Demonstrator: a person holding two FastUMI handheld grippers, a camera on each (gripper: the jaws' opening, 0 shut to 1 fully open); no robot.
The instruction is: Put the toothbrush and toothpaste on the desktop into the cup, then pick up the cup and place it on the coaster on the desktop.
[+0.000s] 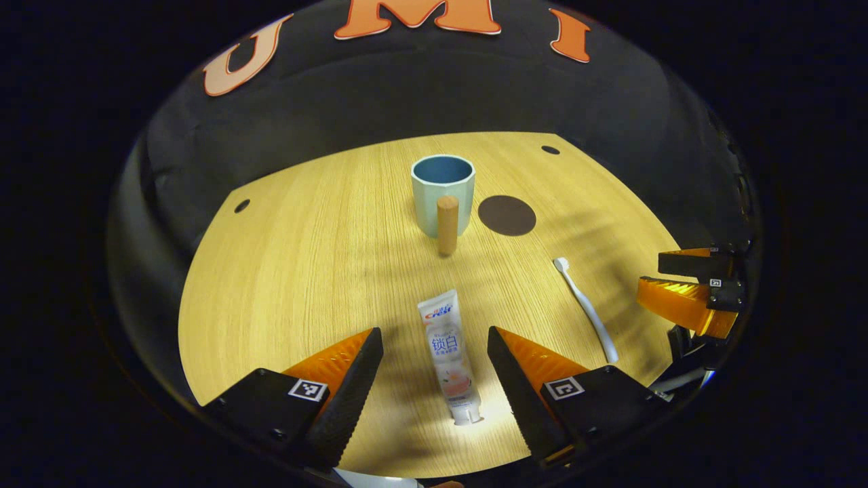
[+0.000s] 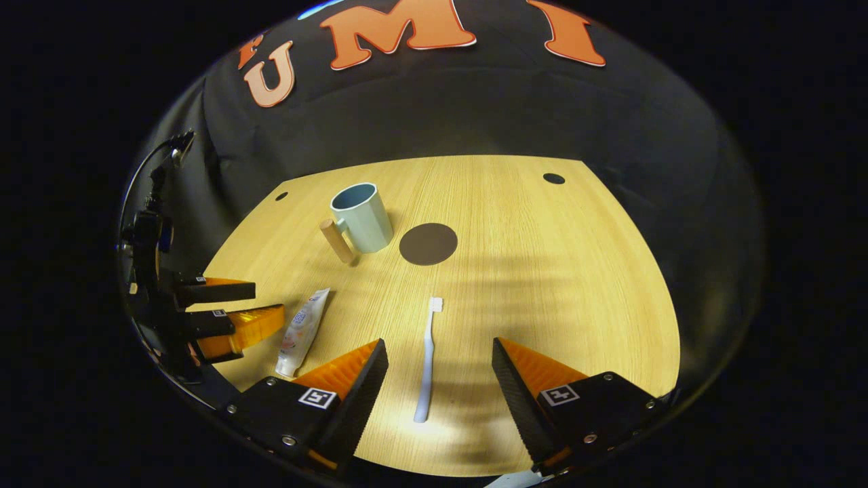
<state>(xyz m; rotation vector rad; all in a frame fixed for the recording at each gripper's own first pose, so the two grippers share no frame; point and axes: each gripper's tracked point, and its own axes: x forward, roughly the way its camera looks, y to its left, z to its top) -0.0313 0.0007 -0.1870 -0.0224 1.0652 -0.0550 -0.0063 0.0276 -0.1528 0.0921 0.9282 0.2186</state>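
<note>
Toothpaste [image 1: 448, 352], one tube, lies between the left gripper's [image 1: 434, 352] wide-apart fingers, untouched; one cup [image 1: 442, 193] stands beside one coaster [image 1: 506, 215]. From the right gripper view, one toothbrush [image 2: 428, 359] lies between the right gripper's [image 2: 439, 362] spread fingers, nothing held.

Wood-grain desktop [image 1: 325, 271], matt cup [image 1: 434, 196]

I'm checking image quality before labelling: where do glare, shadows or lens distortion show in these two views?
Left gripper view: a bright patch on the desktop by the toothpaste cap; soft shadow bands near the toothbrush; the desk edge bows from the fisheye. Right gripper view: a bright patch at the toothbrush handle end, shadow bands right of it; all sharp.
</note>
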